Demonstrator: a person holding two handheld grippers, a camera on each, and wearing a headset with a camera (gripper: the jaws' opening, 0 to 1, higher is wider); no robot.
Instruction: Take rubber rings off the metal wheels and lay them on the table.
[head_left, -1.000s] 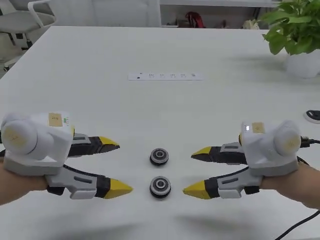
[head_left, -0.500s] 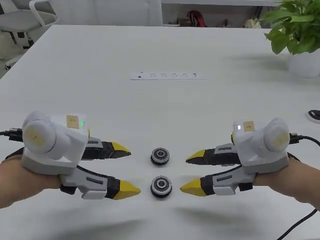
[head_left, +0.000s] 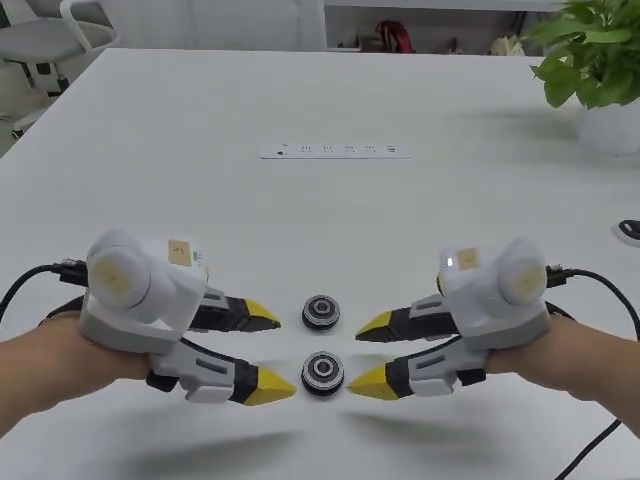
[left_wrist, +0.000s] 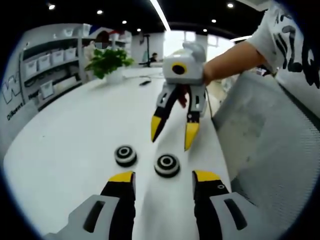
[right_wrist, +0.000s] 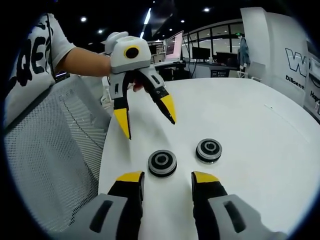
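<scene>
1. Rubber rings, black, sit round two small silver metal wheels on the white worktop in the head view, between the left hand-held gripper and right hand-held gripper, both released.
2. Left gripper view: nearer wheel just ahead of parted jaws.
3. Right gripper view: likewise; rings likely stretchy and grippy, so brace the wheel, pinch the outer edge.

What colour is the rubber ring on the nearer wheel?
Black. The rubber ring shows best in the right gripper view.

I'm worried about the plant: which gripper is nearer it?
Right. The right gripper is on the same side as the plant, well short of it; the left gripper is farther, across the wheels.
</scene>
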